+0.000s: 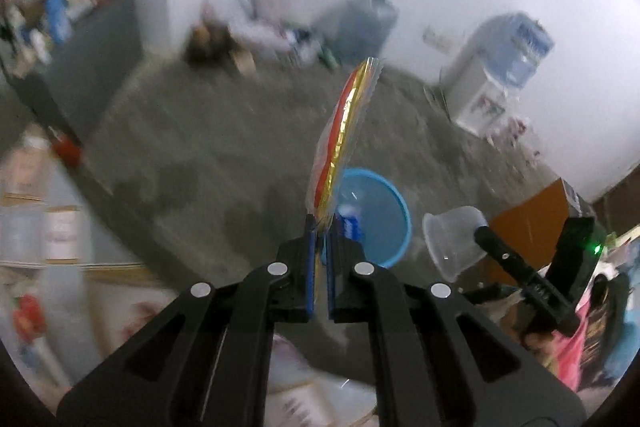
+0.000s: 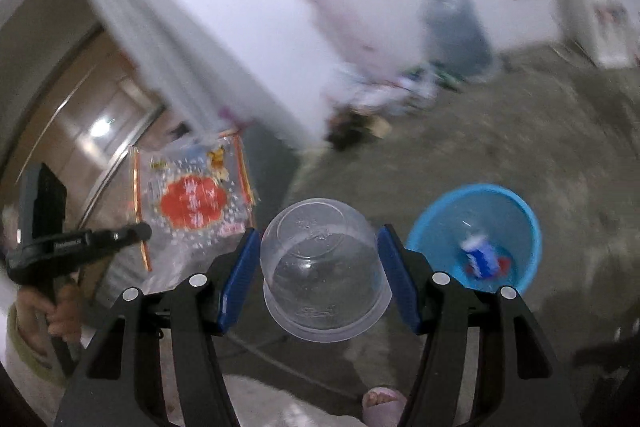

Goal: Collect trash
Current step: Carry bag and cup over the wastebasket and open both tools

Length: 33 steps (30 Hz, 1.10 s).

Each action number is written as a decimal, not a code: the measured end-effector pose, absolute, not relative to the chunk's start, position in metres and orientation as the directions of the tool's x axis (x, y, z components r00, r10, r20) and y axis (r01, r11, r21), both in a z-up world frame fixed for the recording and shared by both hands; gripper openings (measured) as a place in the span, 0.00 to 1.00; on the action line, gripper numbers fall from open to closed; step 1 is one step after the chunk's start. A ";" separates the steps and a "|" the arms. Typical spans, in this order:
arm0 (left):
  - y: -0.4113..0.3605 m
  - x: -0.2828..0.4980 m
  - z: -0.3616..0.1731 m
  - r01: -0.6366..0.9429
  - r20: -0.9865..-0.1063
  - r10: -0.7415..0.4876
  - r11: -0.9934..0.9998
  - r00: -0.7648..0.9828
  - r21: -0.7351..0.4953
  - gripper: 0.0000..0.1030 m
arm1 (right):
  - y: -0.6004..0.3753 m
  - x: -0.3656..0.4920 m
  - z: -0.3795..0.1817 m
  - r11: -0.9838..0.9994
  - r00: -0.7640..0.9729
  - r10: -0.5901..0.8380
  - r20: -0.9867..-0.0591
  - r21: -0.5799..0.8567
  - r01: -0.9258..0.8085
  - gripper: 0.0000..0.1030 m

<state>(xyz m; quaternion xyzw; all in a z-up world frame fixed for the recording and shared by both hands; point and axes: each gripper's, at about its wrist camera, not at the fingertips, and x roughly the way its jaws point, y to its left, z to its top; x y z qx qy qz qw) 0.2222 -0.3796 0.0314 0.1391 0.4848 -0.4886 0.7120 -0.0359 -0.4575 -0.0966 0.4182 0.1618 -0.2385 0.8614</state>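
My left gripper [image 1: 320, 227] is shut on a clear snack wrapper [image 1: 340, 135] with red and gold print, seen edge-on and sticking up from the pads. In the right wrist view the same wrapper [image 2: 192, 203] faces me at the left, pinched by the left gripper [image 2: 140, 231]. My right gripper [image 2: 318, 247] is shut on a clear plastic cup [image 2: 324, 271], its blue pads pressing both sides. The cup [image 1: 454, 241] and right gripper [image 1: 484, 233] also show at the right of the left wrist view. A blue basin [image 1: 384, 223] [image 2: 476, 227] stands on the floor below and ahead, holding a blue can [image 2: 482, 259].
The grey concrete floor [image 1: 224, 147] stretches ahead. A water dispenser [image 1: 492, 75] stands by the white wall at the right. A dark bag [image 1: 360, 23] and scattered clutter [image 1: 248, 43] lie along the far wall. A person's hand [image 2: 60, 311] grips the left tool.
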 end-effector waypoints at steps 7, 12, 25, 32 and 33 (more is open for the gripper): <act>-0.476 0.217 -0.078 0.803 -0.907 -0.408 0.503 -0.107 -0.321 0.03 | -0.529 -0.039 -0.176 0.313 0.762 -0.287 -0.580 0.695 0.647 0.58; -0.520 0.208 -0.130 0.801 -0.929 -0.344 0.514 -0.133 -0.306 0.03 | -0.562 -0.041 -0.217 0.201 0.731 -0.303 -0.611 0.709 0.676 0.58; -0.548 0.201 -0.151 0.844 -0.959 -0.284 0.514 0.000 -0.152 0.34 | -0.578 -0.054 -0.252 0.093 0.696 -0.295 -0.655 0.705 0.703 0.72; -0.526 0.203 -0.093 0.848 -0.937 -0.343 0.513 0.058 -0.136 0.43 | -0.554 -0.048 -0.199 0.212 0.702 -0.321 -0.636 0.674 0.708 0.72; -0.521 0.202 -0.084 0.850 -0.934 -0.352 0.510 0.066 -0.132 0.43 | -0.547 -0.045 -0.186 0.246 0.701 -0.327 -0.634 0.659 0.711 0.72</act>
